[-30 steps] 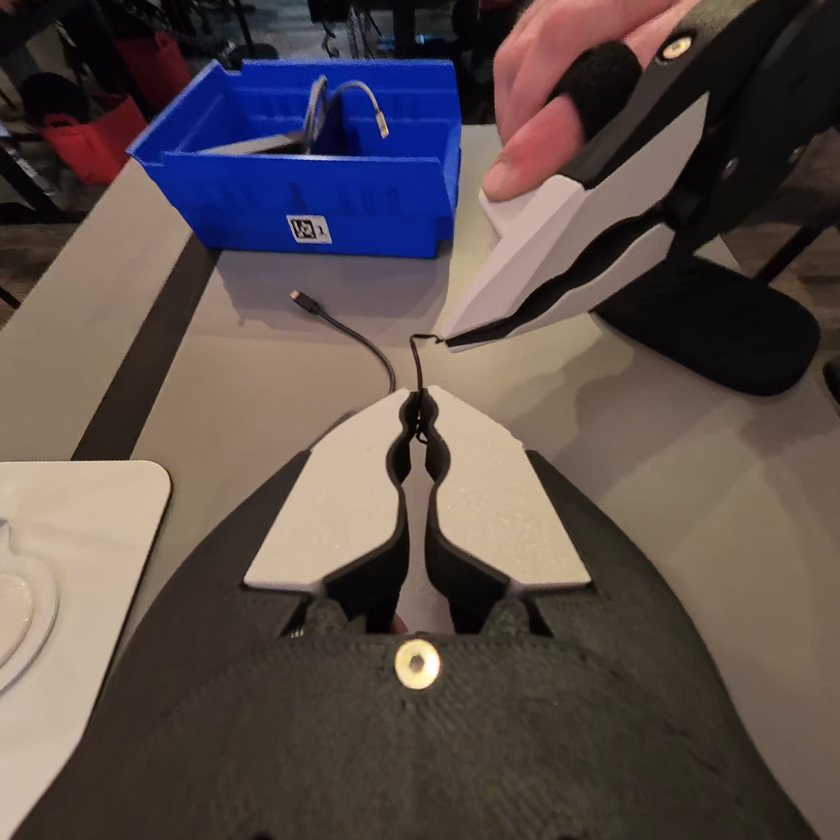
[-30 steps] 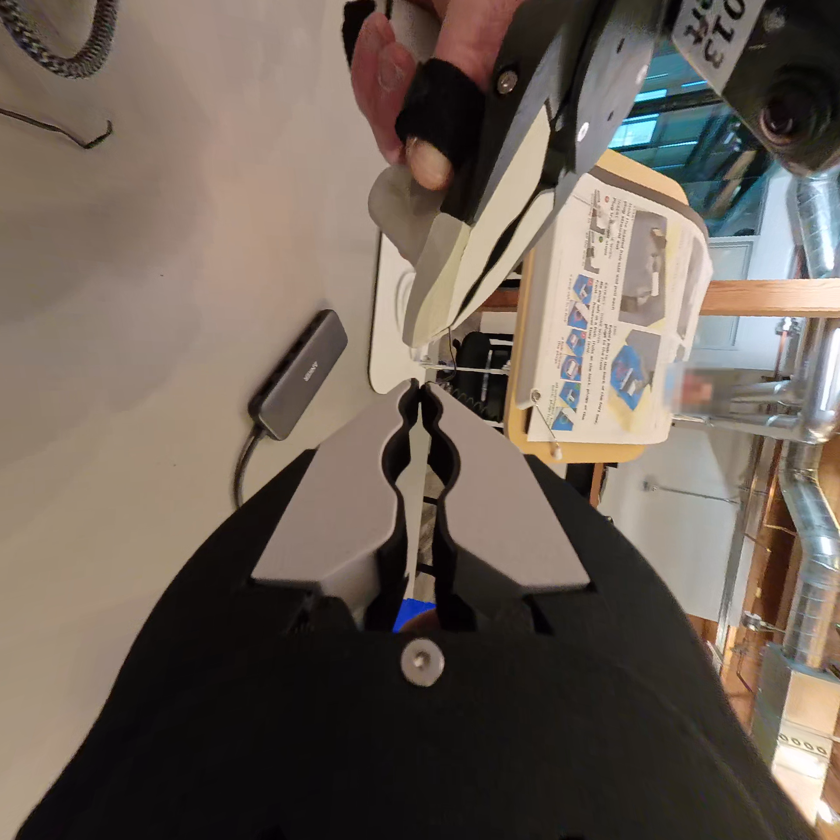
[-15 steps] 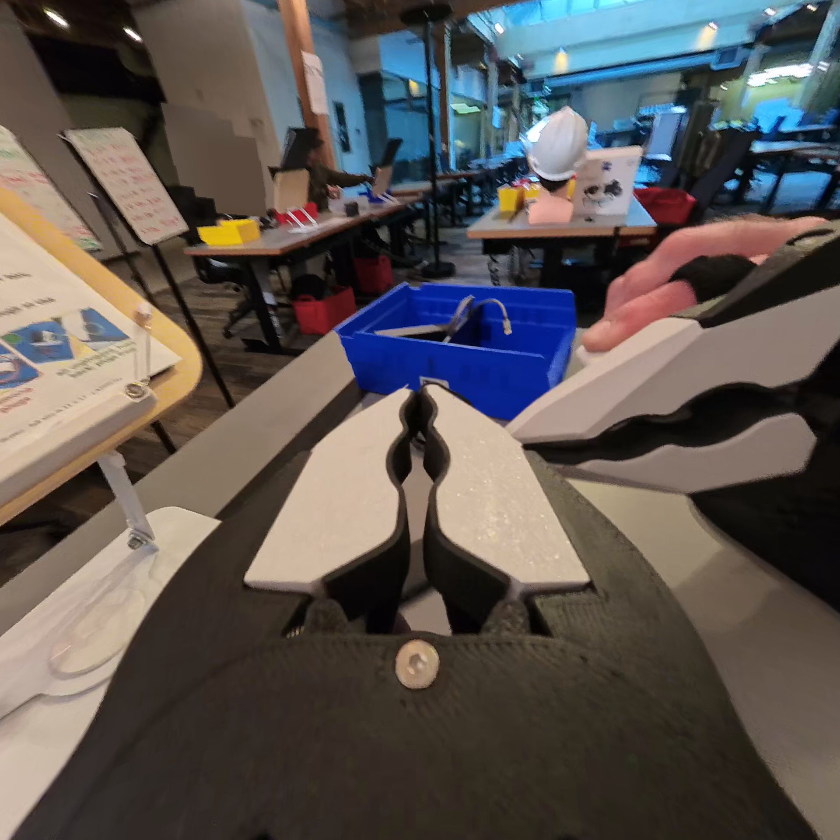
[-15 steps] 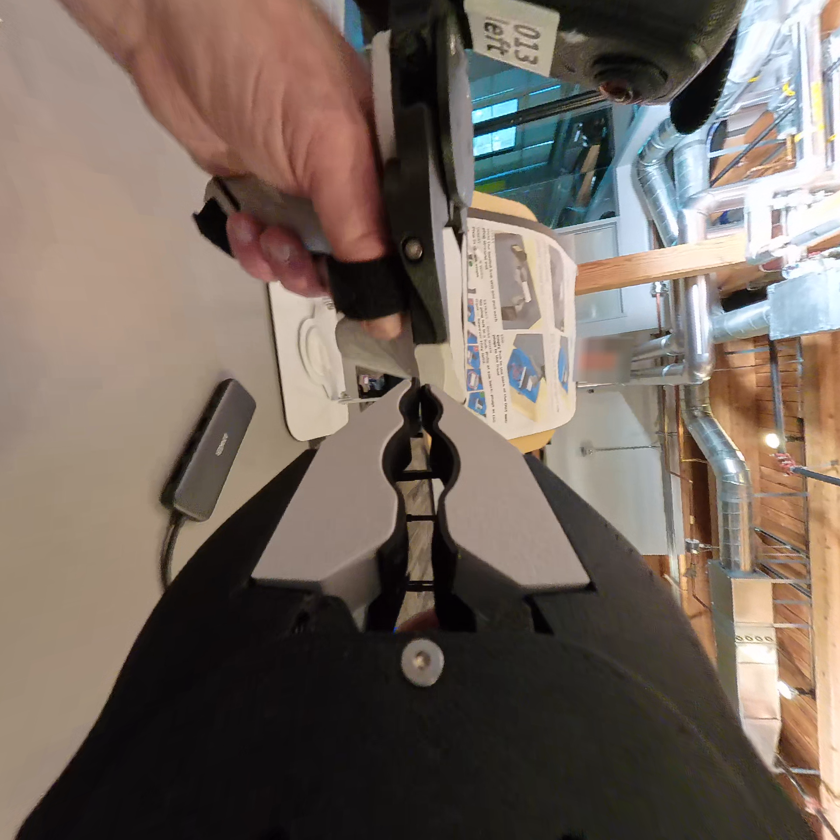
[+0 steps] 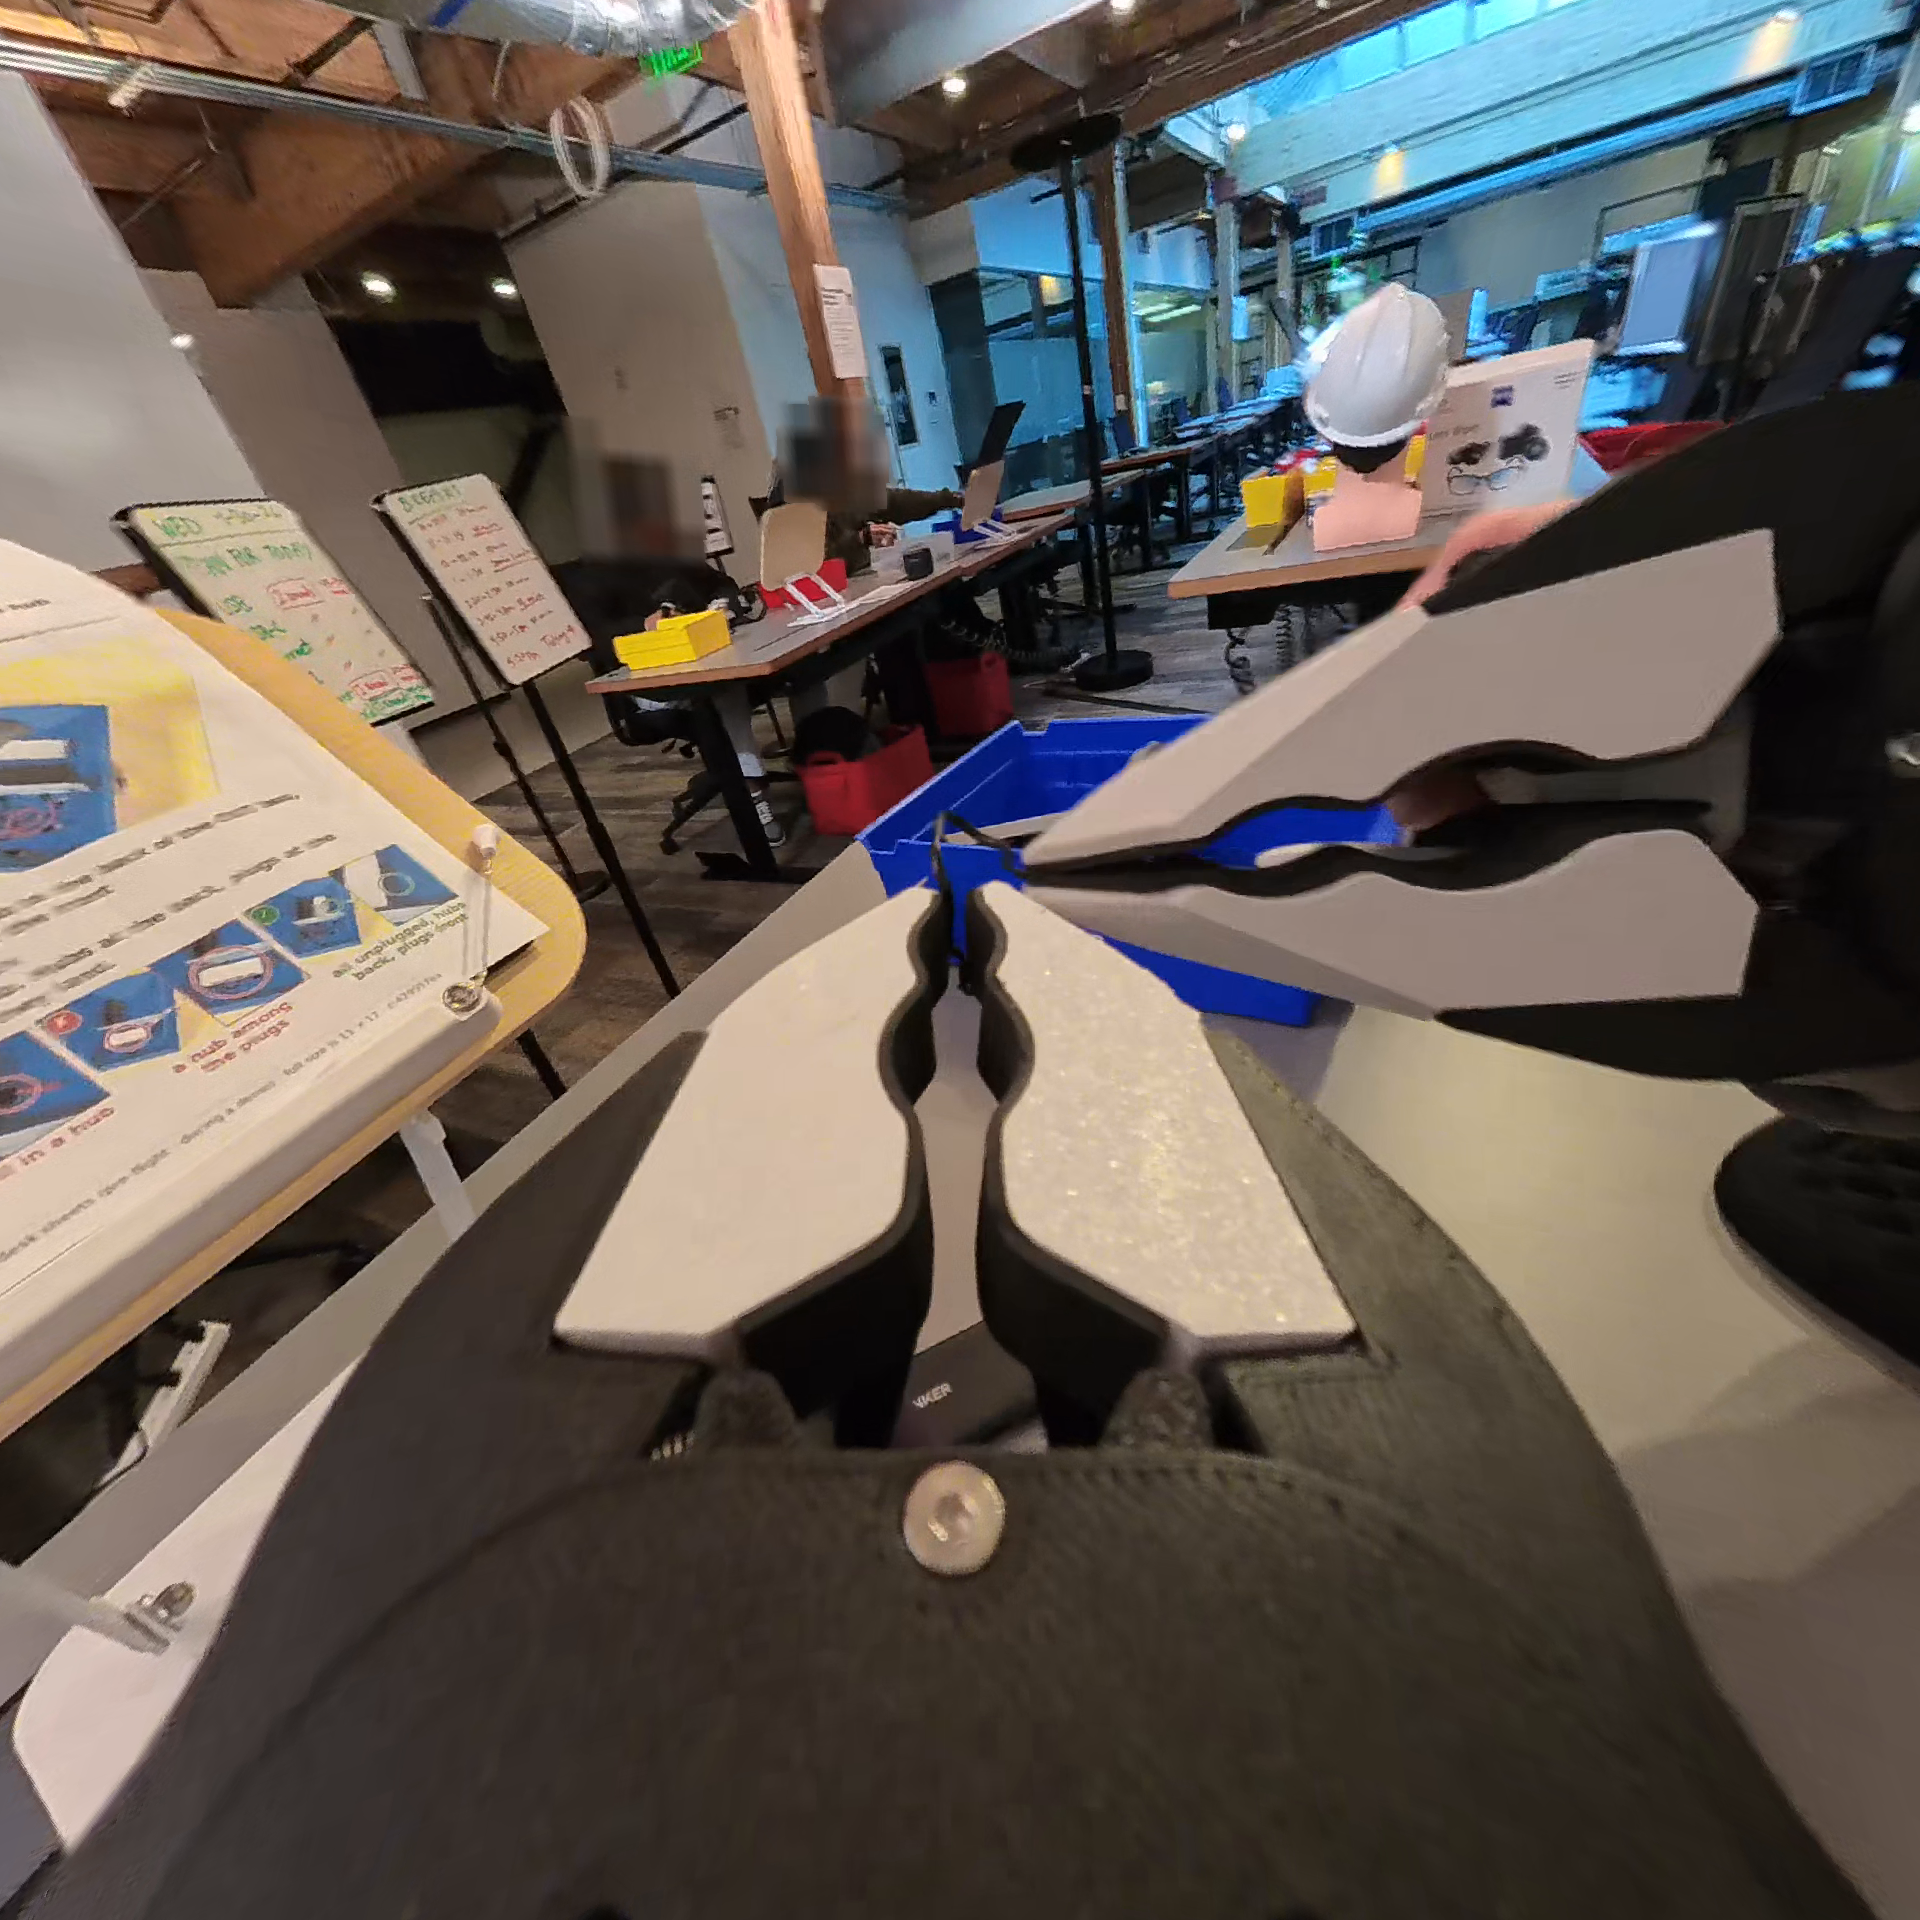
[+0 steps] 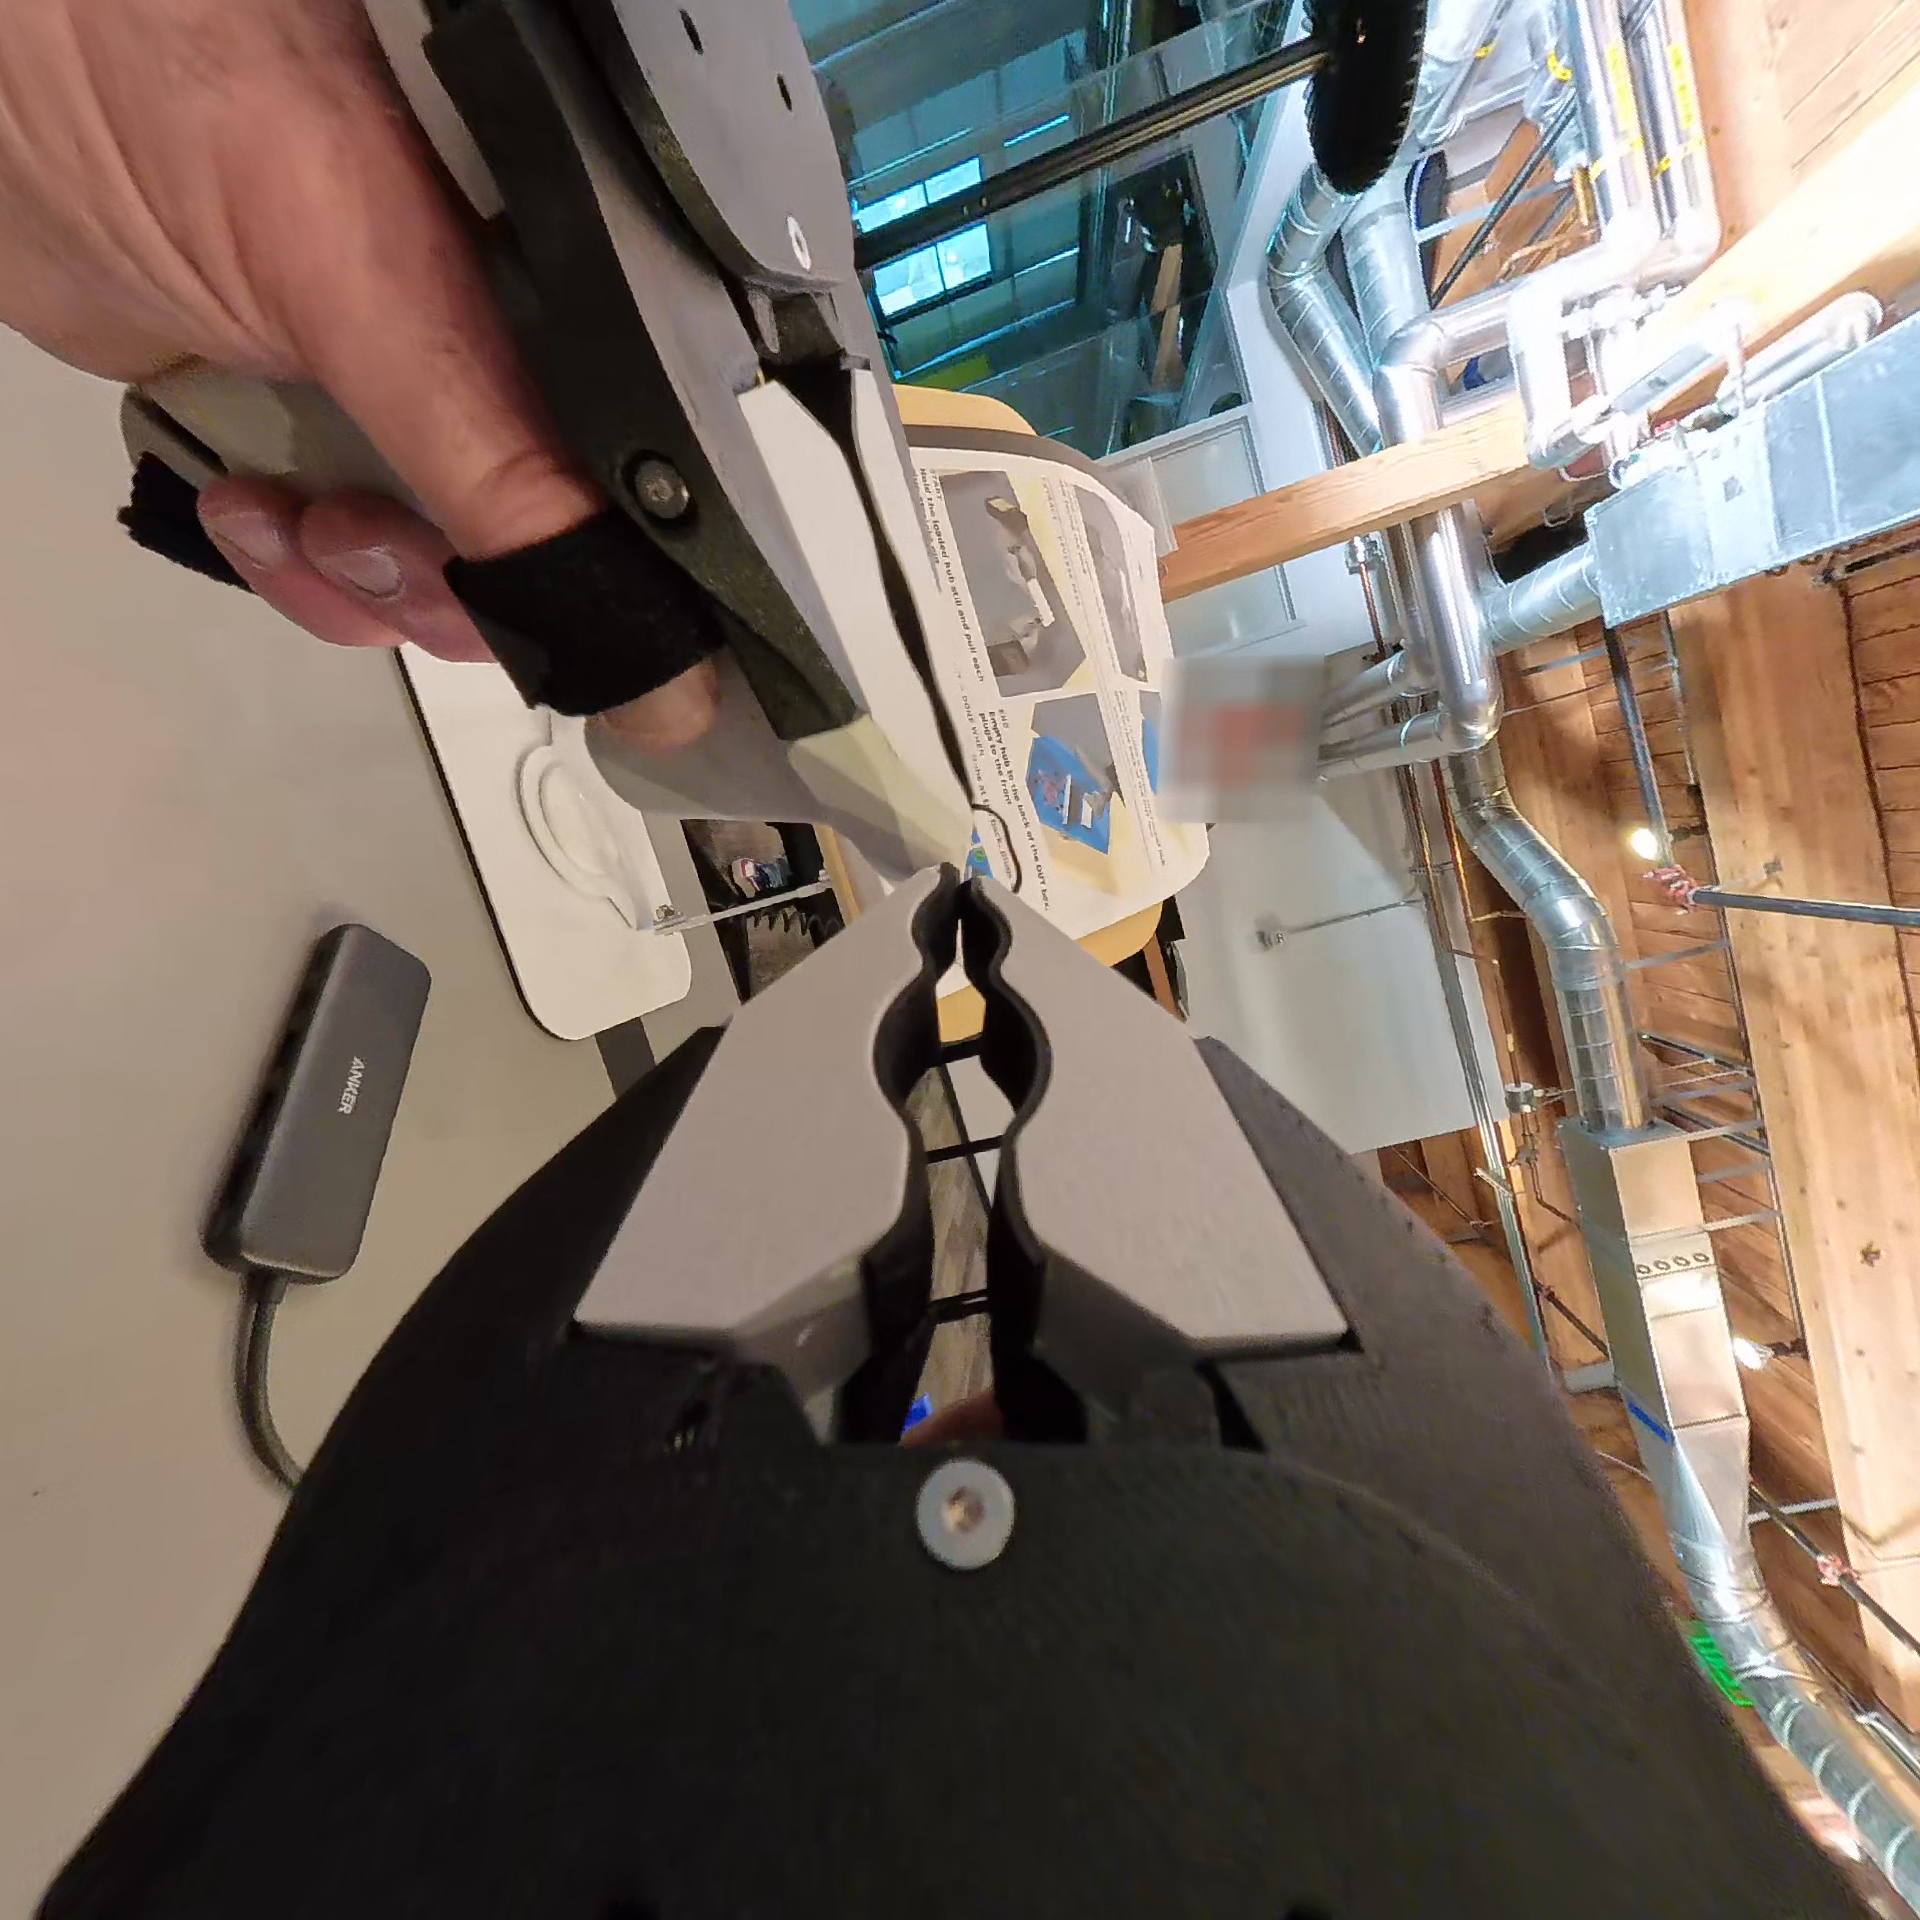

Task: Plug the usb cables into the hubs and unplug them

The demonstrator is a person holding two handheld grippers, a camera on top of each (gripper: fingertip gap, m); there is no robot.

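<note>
The grey tabletop [image 5: 1621, 1226] is seen at lower right of the left wrist view, with a blue bin [image 5: 1039, 790] at frame centre. A grey hub [image 6: 322, 1101] is laid flat on the tabletop at the left of the right wrist view, well apart from both grippers. The left gripper [image 5: 958, 914] is closed down to a narrow slit on a thin black cable [image 5: 948, 862], which is also pinched by the tips of the right gripper [image 6: 954, 885], likewise drawn nearly shut. The two grippers are met tip to tip, with a small cable loop shown between them.
</note>
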